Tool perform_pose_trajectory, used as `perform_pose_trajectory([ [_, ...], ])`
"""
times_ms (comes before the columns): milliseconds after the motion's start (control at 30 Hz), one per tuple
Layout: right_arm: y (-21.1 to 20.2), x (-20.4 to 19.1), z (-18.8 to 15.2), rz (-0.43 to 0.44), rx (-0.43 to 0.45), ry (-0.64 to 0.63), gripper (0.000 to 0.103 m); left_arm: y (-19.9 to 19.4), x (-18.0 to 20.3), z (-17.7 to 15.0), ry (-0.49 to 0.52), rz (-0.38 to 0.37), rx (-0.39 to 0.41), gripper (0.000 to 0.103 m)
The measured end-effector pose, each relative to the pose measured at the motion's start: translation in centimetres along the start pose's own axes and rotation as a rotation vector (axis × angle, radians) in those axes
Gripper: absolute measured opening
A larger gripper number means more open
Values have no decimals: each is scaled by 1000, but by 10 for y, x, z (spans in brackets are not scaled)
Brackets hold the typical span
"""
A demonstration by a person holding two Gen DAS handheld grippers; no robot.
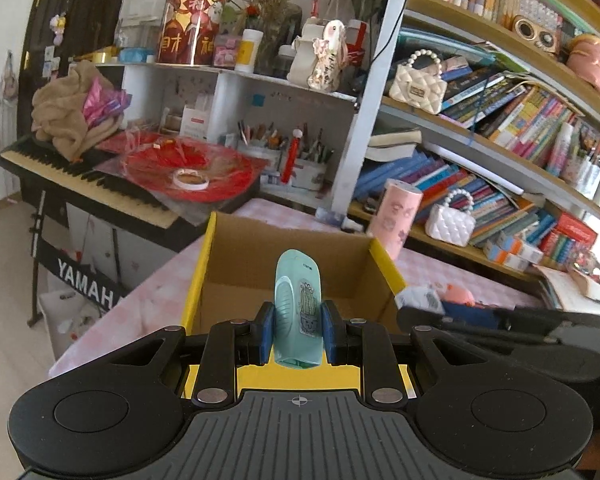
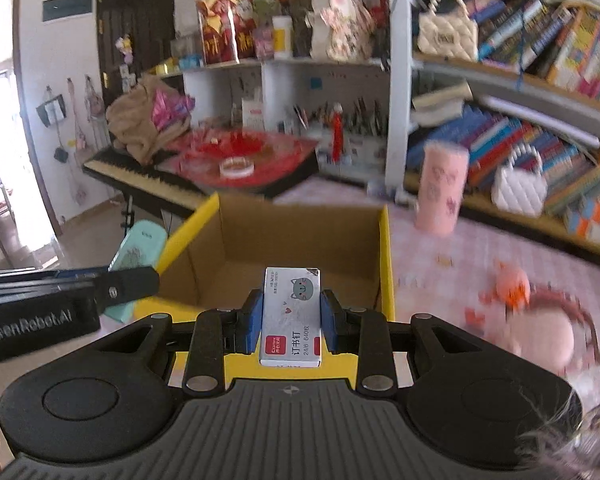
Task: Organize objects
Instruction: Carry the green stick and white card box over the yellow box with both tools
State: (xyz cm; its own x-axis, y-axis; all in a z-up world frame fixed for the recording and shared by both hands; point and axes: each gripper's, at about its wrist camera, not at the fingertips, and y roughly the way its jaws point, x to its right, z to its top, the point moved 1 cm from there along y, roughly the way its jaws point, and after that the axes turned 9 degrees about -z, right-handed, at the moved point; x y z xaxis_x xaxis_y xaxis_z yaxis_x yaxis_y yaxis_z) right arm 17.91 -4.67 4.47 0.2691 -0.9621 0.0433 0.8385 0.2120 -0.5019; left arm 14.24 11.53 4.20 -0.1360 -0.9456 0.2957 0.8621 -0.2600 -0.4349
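The left gripper (image 1: 298, 332) is clamped on a mint-green stapler (image 1: 298, 312), its blue pads pressing both sides. The stapler stands nose-up with a cactus sticker facing the camera. Directly beyond it, at twelve o'clock, sits an open cardboard box (image 1: 288, 252) with yellow outer walls, resting on a pink checked tablecloth (image 1: 148, 300).

The right gripper (image 2: 292, 328) is closed on a small white box of staples (image 2: 292, 316) printed with a grey cat face. The same cardboard box (image 2: 276, 232) lies at twelve o'clock ahead of it. At nine o'clock in the right wrist view, the left gripper and its stapler (image 2: 140, 248) appear beside the box's left wall.

A pink tumbler (image 1: 396, 216) stands at about one o'clock, beyond the box. A keyboard piano (image 1: 84, 180) sits at ten o'clock, and crowded bookshelves (image 1: 500, 120) fill two o'clock.
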Motion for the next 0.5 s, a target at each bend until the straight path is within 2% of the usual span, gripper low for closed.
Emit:
perform_pose_trajectory([
  [167,35,8,19,27,14,-45,28,33,-5,9,-12,45,-35,23],
  [333,80,13,24,59,-33,-103,28,64,-13,11,-33,90,-94,23],
  [500,122,9,20,97,-110,-216,28,95,-22,9,-25,137,-187,23],
])
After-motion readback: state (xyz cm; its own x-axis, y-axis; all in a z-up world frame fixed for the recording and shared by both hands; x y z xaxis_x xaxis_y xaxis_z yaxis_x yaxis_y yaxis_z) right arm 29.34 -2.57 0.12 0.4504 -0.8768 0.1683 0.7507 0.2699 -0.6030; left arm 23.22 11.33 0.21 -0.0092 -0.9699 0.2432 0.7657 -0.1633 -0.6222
